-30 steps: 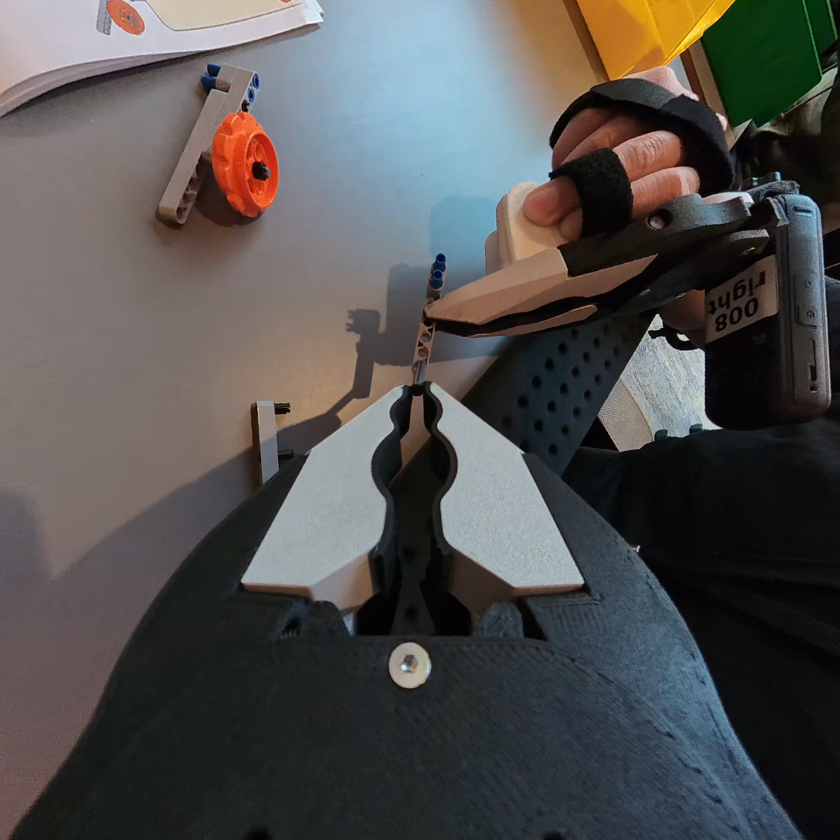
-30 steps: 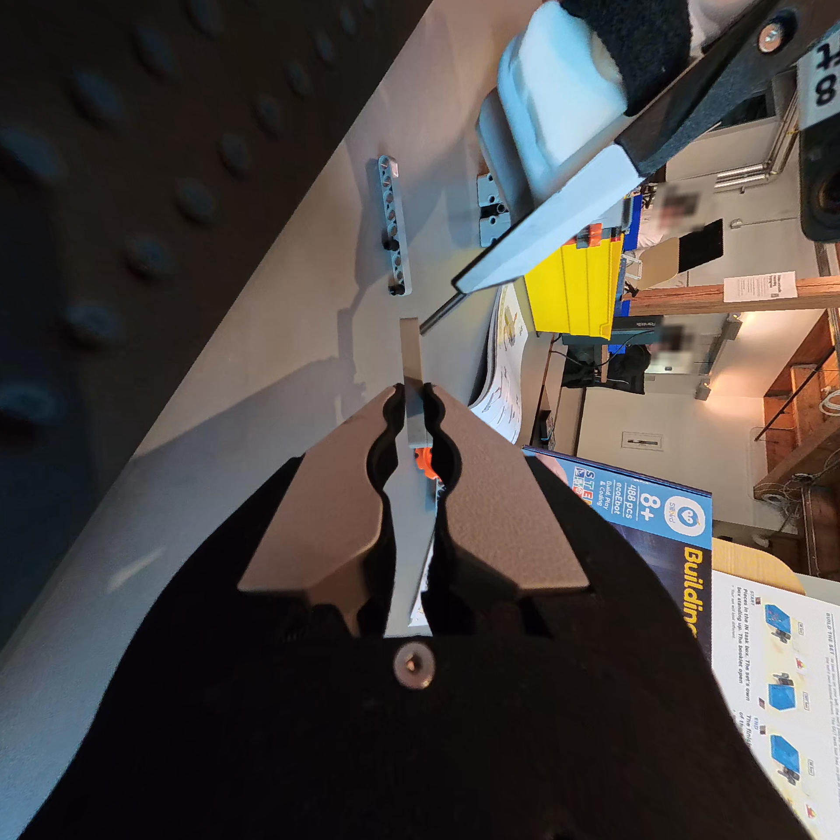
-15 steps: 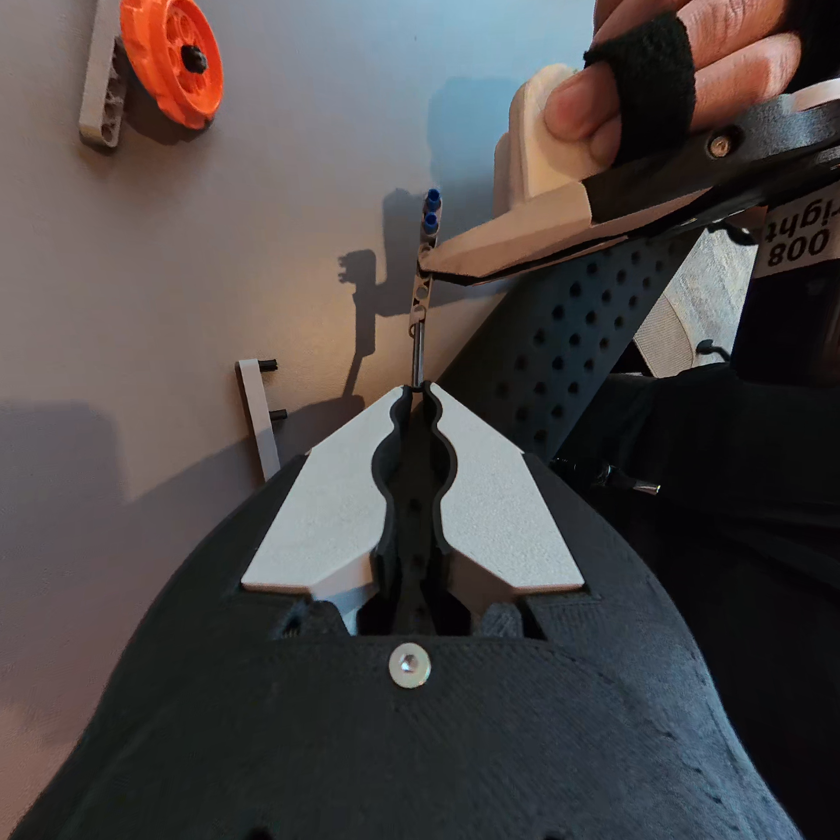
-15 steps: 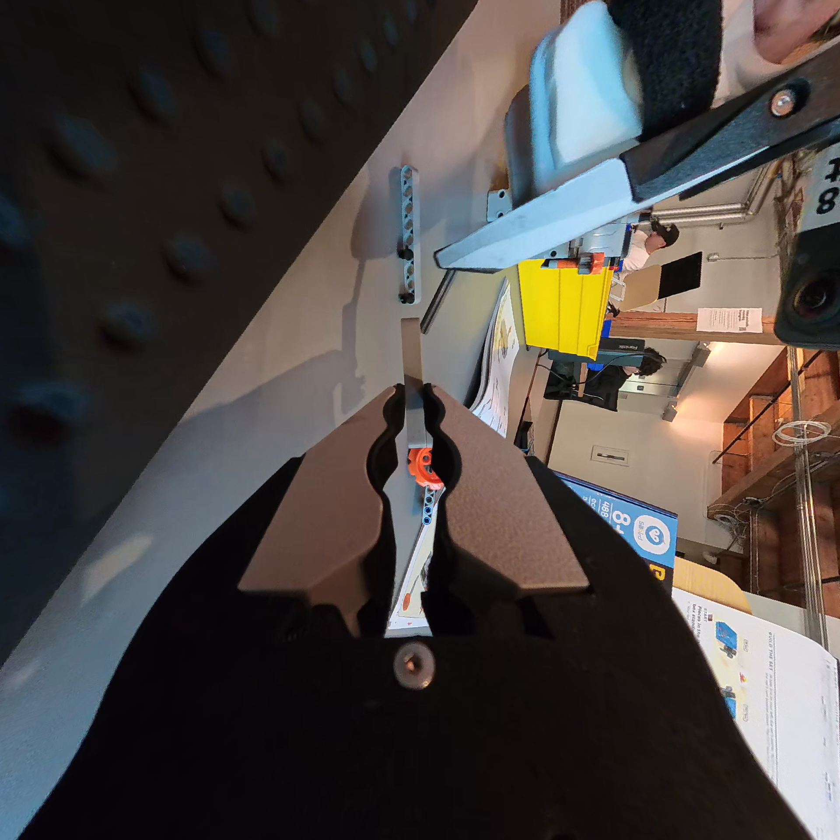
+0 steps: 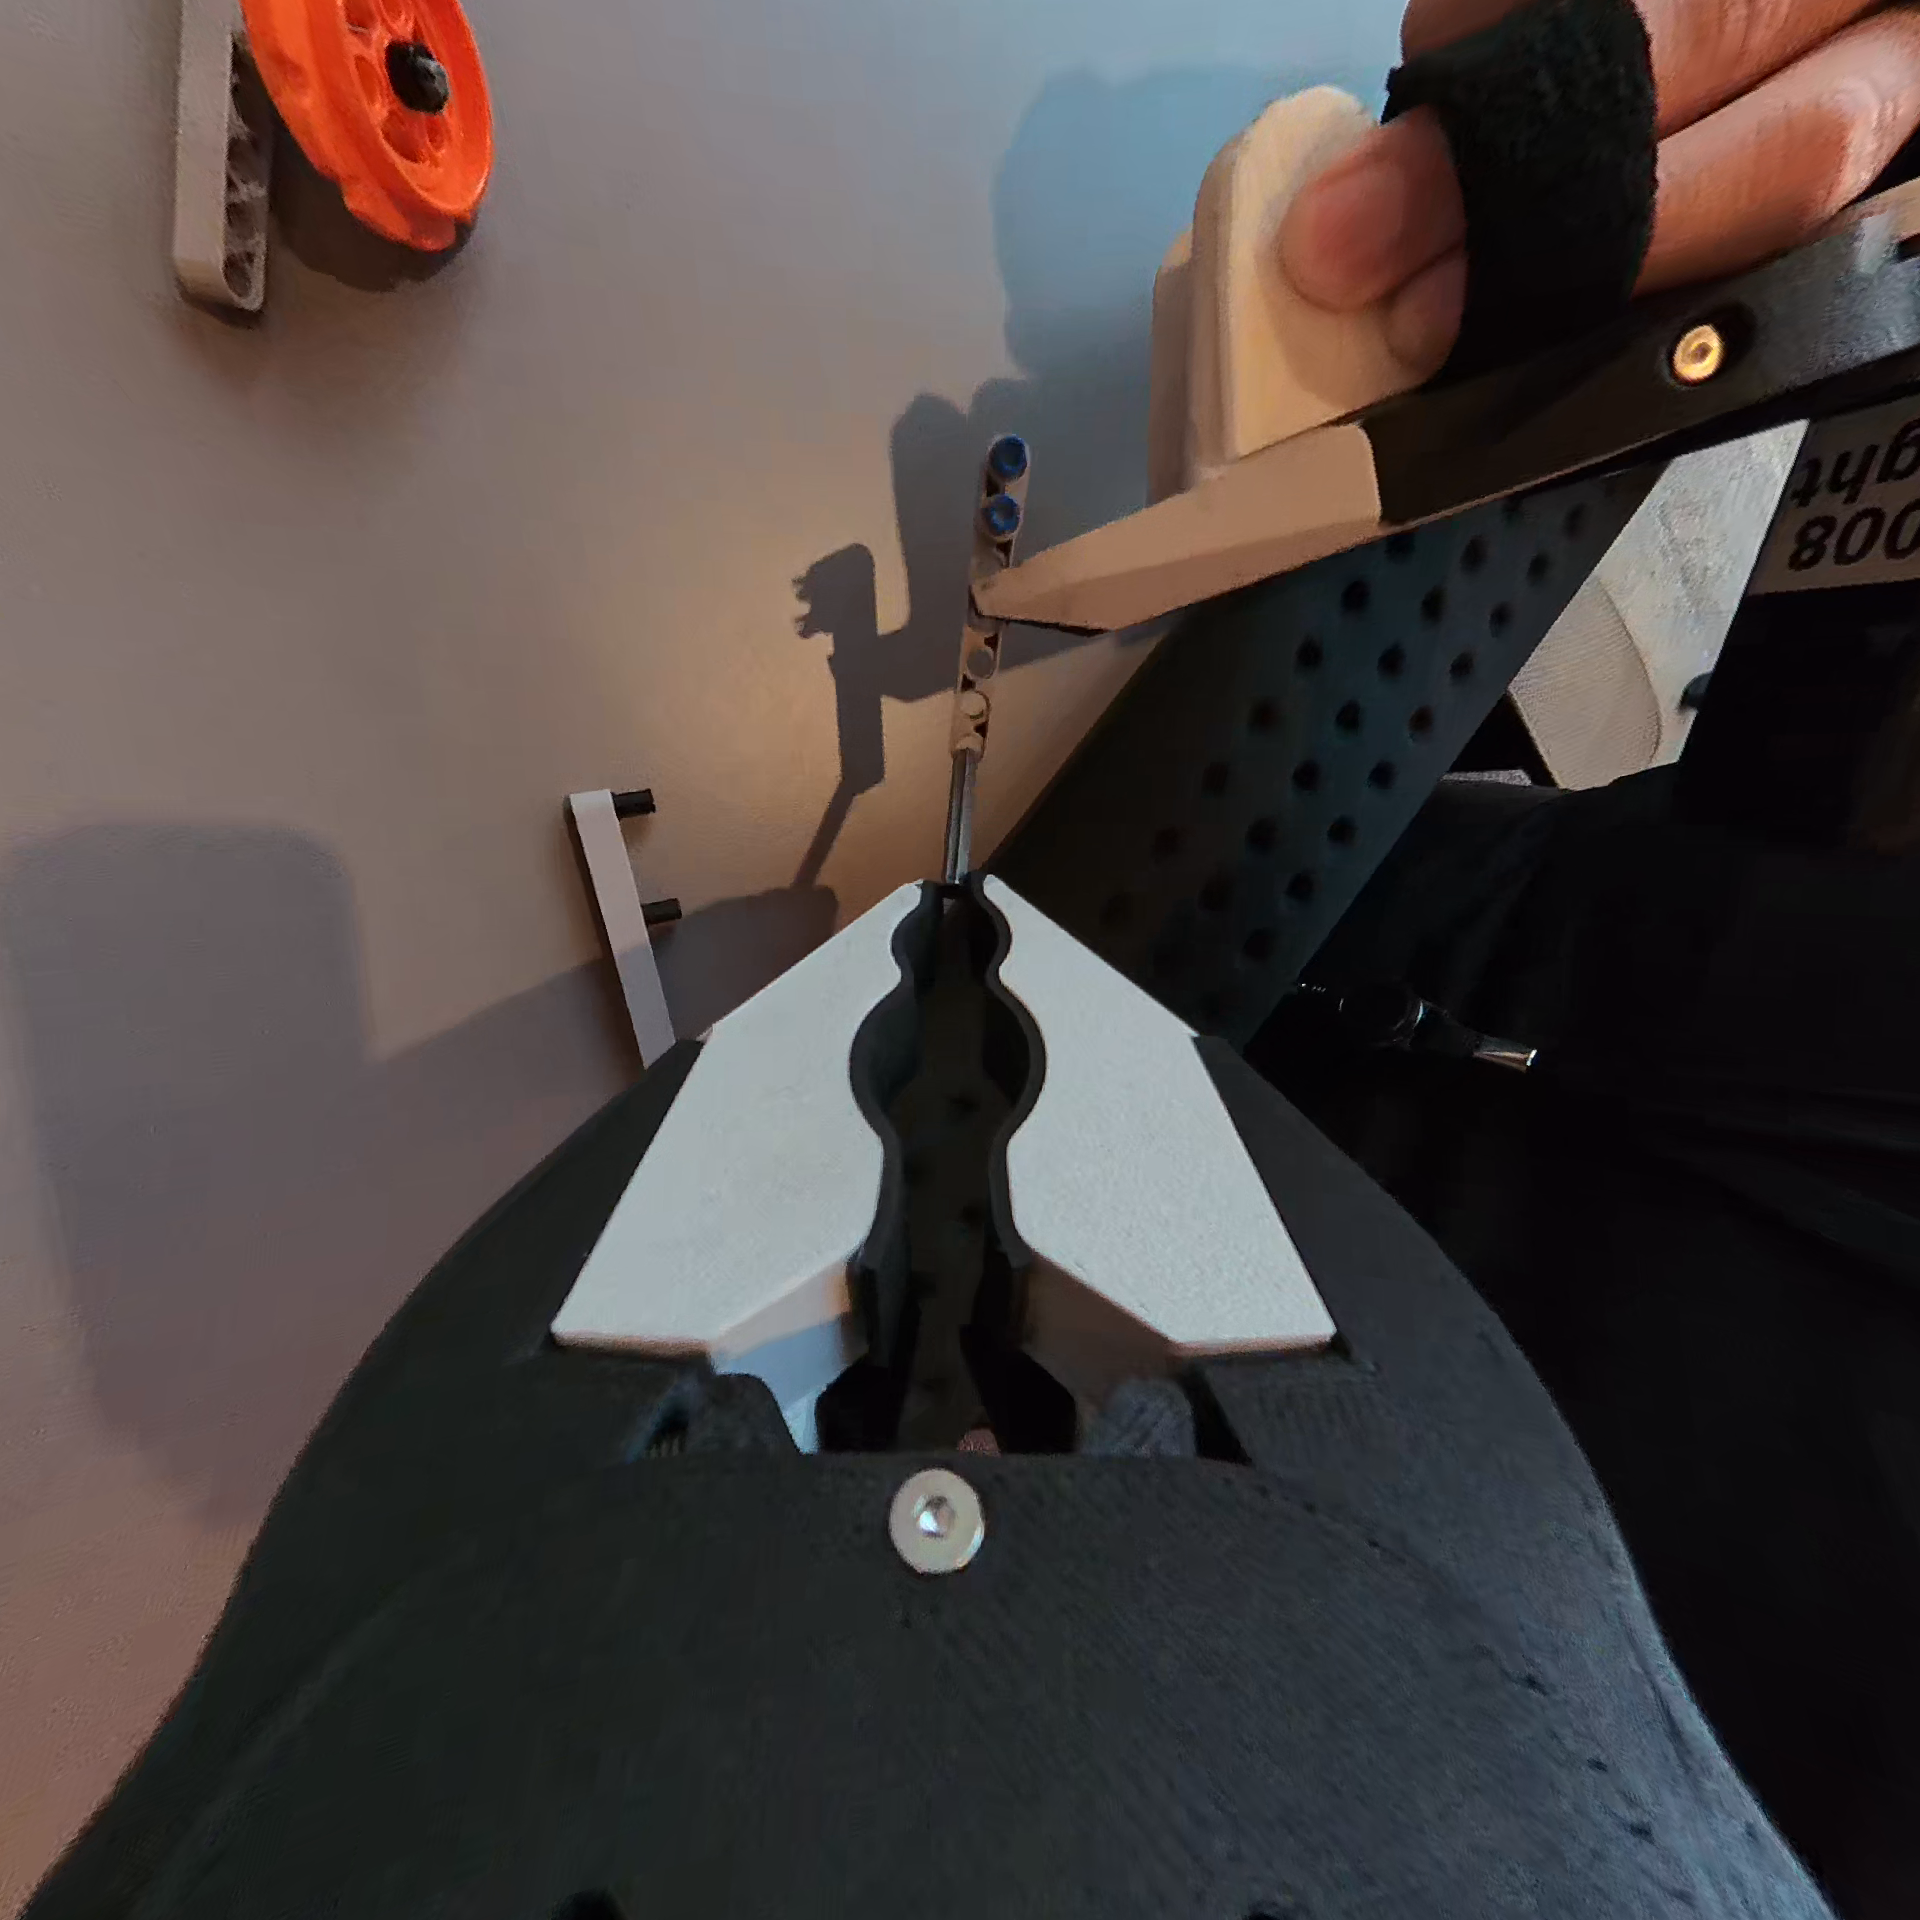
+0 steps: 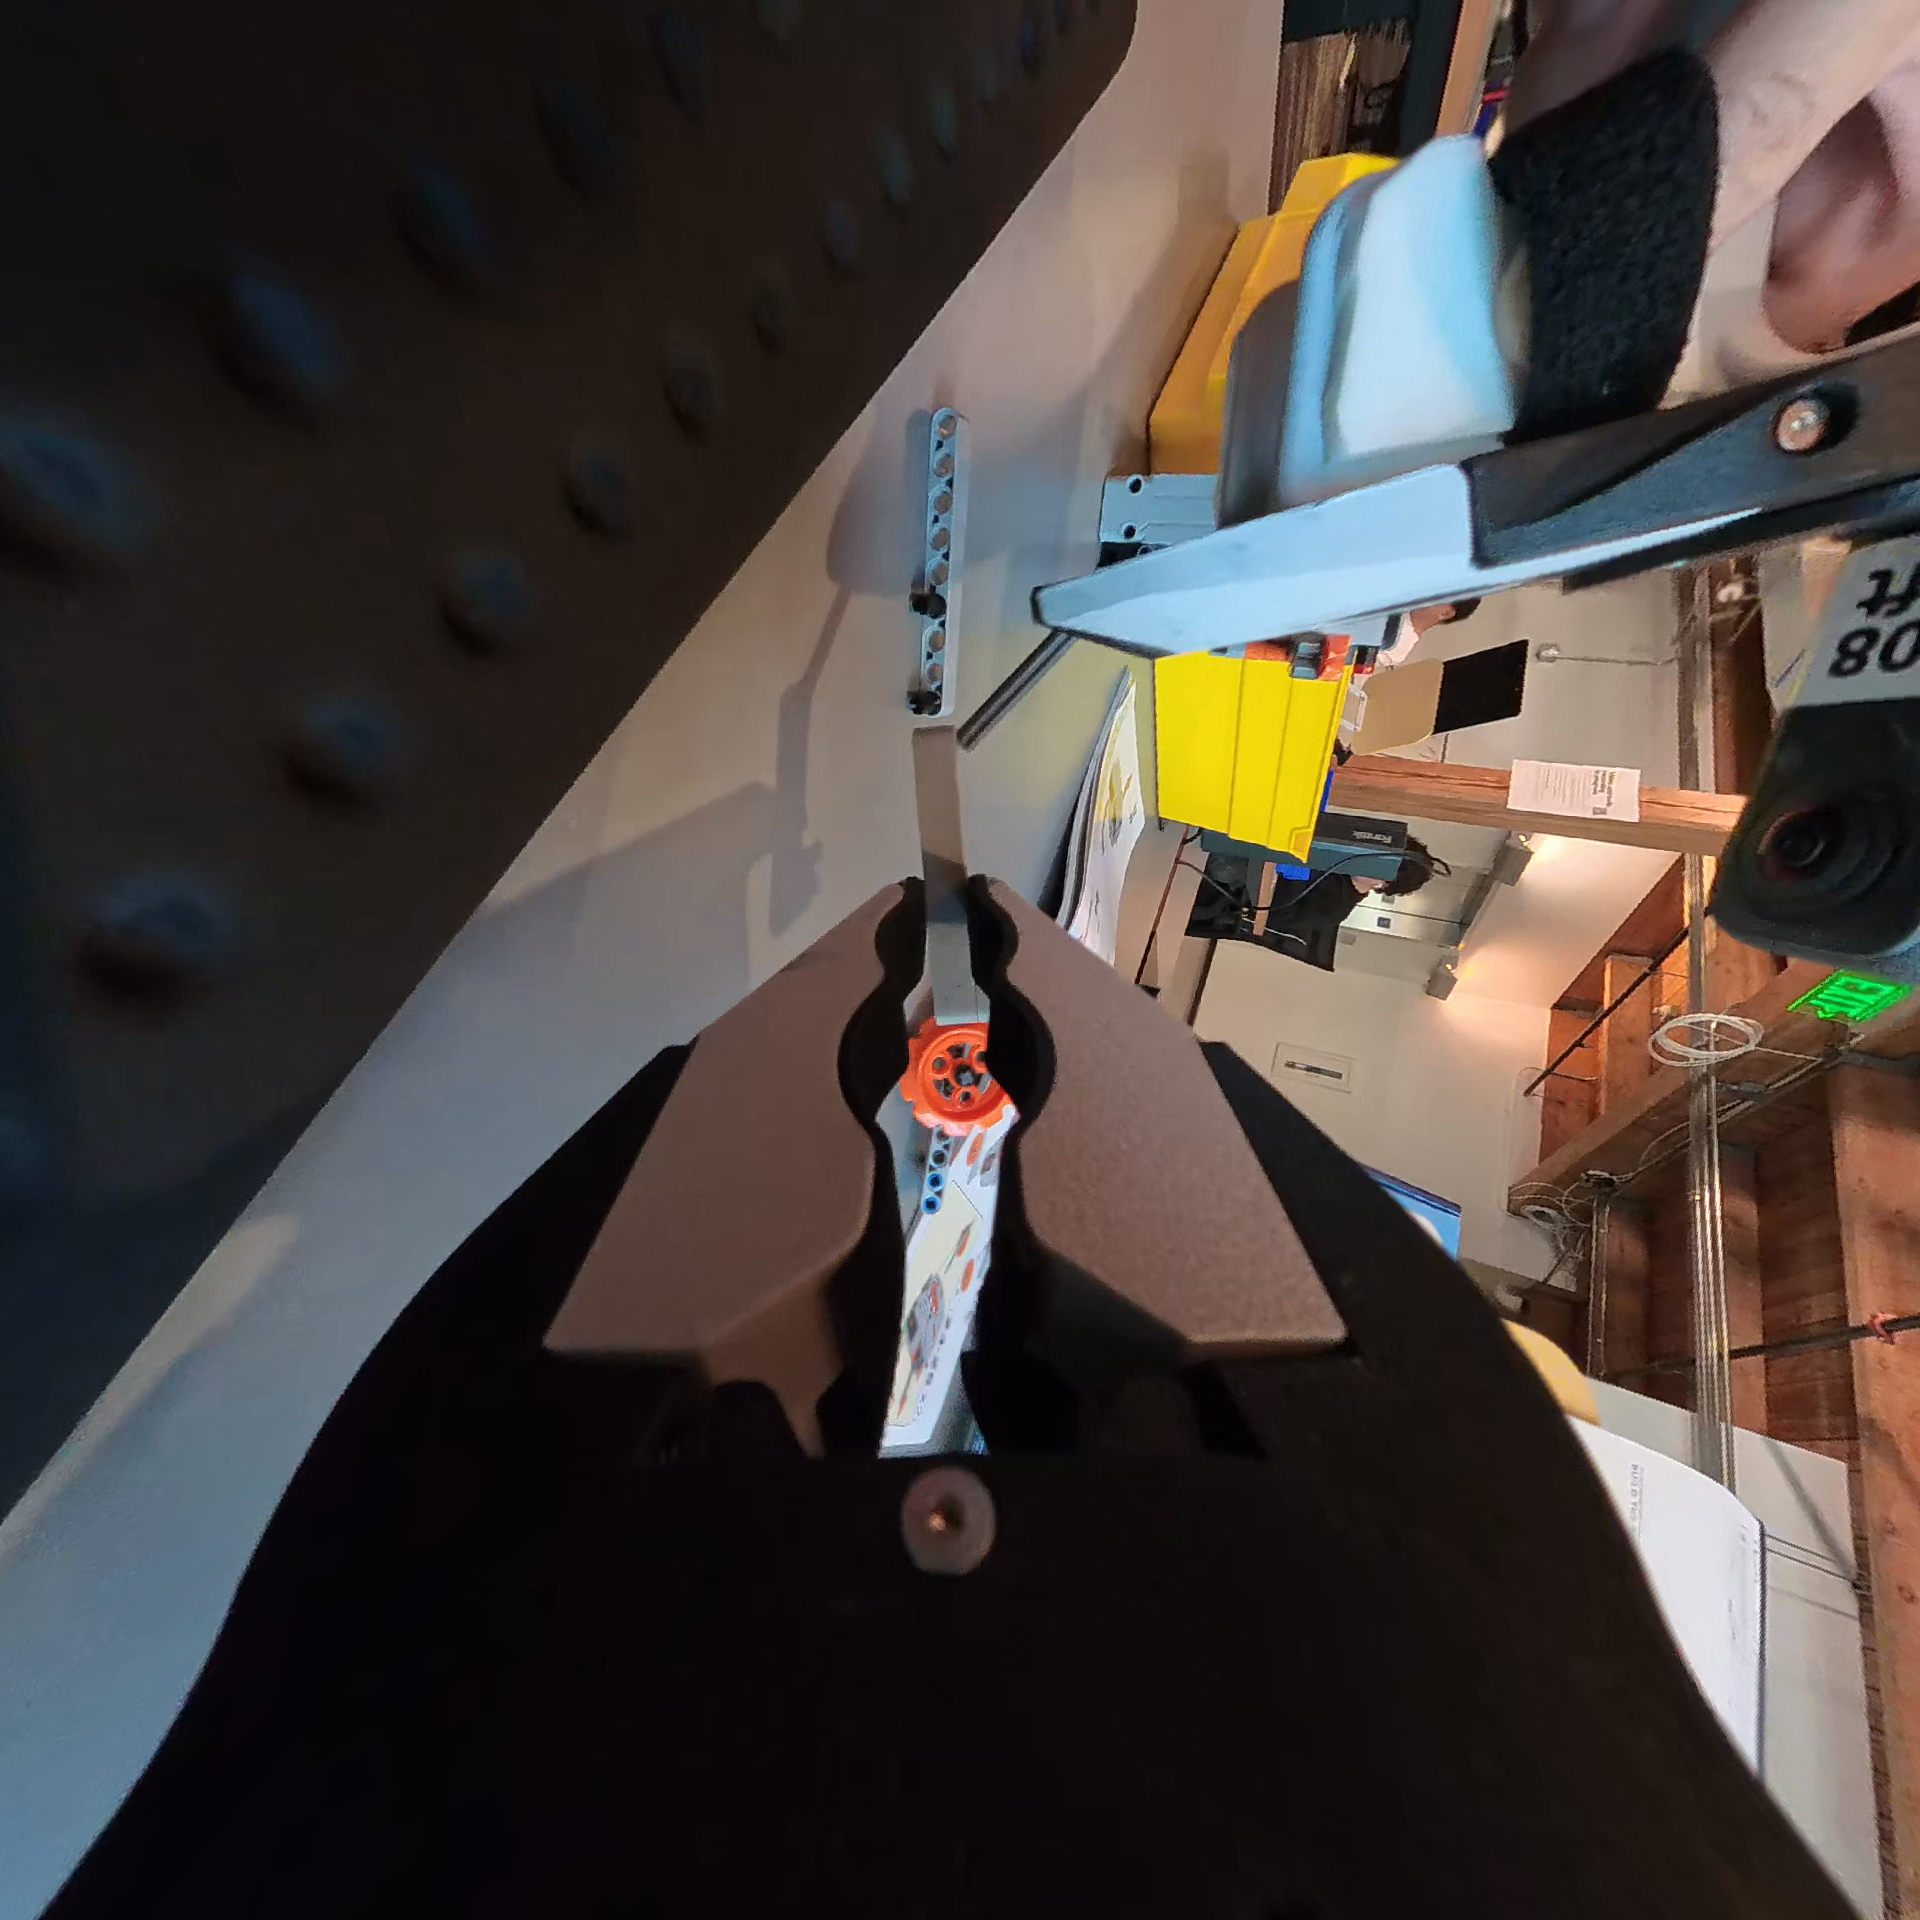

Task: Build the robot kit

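My left gripper [image 5: 951,883] is shut on a thin dark axle [image 5: 961,810] that points away from the camera. The axle's far end meets the lower end of a slim grey beam [image 5: 982,665] with two blue pins [image 5: 1006,483] at its top. My right gripper [image 5: 987,603] comes in from the right and is shut on that beam. In the right wrist view the right gripper [image 6: 945,883] pinches the grey beam [image 6: 938,800]. There the left gripper [image 6: 1039,608] reaches in from the upper right with the axle [image 6: 1013,686]. Both are held above the grey table [image 5: 571,520].
An orange wheel [image 5: 374,114] on a grey beam [image 5: 223,166] lies at the far left. A grey beam with black pins [image 5: 618,925] lies near my left fingers. A dark perforated panel [image 5: 1299,727] runs along the table edge. Yellow bins [image 6: 1236,748], a booklet [image 6: 1107,831] and a person [image 6: 1382,883] are beyond. My right fingertips sit around 5 cm from my left ones. About 11 cm separates my right fingertips from the orange wheel [image 5: 374,114].
Both grippers have moved closer to the table. More of the axle now shows between my left fingertips and the beam than a second ago. Both stay shut.
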`<action>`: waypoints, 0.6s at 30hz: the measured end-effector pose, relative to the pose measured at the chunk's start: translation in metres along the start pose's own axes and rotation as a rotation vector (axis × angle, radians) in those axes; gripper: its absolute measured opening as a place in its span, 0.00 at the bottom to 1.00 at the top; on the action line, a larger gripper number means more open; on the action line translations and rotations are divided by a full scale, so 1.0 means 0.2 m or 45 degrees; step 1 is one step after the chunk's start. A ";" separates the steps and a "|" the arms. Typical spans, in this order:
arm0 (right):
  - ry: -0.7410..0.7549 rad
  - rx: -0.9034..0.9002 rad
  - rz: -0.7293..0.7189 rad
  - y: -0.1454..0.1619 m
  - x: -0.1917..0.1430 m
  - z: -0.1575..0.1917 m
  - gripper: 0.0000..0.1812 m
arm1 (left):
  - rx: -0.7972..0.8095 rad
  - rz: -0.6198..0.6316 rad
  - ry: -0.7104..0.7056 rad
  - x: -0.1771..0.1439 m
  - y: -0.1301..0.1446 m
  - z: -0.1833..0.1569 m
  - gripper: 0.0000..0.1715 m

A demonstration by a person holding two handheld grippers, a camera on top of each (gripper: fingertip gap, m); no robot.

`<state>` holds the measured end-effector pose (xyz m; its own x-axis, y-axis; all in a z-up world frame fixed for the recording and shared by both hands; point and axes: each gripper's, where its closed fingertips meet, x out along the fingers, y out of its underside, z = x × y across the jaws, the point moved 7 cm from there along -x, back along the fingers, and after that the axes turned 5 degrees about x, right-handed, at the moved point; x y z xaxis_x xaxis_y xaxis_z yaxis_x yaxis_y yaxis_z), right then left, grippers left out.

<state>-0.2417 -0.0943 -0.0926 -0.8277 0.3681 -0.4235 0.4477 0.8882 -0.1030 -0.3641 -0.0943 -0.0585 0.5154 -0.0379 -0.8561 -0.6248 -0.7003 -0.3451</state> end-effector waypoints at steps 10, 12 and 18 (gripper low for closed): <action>0.007 -0.102 0.004 -0.01 0.00 0.02 0.04 | 0.085 0.186 -0.046 0.04 -0.03 -0.02 0.02; 0.007 -0.122 0.001 -0.02 0.00 0.02 0.04 | 0.093 0.209 -0.035 0.03 -0.04 -0.02 0.02; 0.004 -0.125 0.002 -0.03 0.00 0.03 0.04 | 0.132 0.239 -0.020 0.03 -0.08 -0.04 0.02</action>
<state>-0.2429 -0.1009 -0.0967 -0.8281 0.3707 -0.4205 0.4143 0.9100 -0.0137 -0.3461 -0.0887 -0.0558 0.3755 -0.1494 -0.9147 -0.7666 -0.6048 -0.2158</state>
